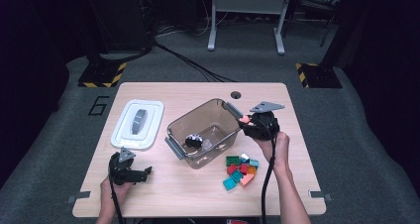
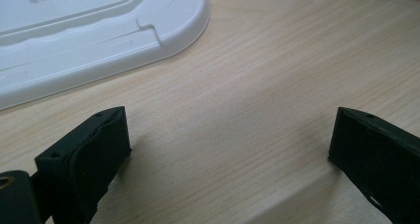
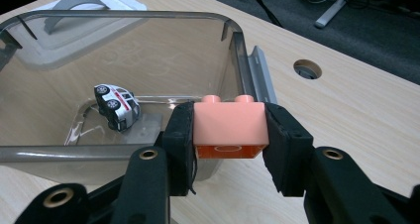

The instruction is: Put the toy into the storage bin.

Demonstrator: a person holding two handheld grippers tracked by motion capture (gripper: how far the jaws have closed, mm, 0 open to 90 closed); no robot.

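Right gripper view: right gripper (image 3: 230, 135) clamps a salmon brick (image 3: 229, 123) by its two side faces, studs up, just outside the clear bin (image 3: 148, 60) rim. Toy car (image 3: 118, 106) already lies inside on the bin floor. High view puts the brick at the bin's 3 o'clock corner, with the loose brick pile (image 1: 240, 170) at 5 o'clock. Left gripper (image 1: 140, 175) idles with jaws apart on bare table (image 1: 198, 194), lid (image 1: 137, 124) at its 12 o'clock. Step looks like transport; next: carry over the rim, release.
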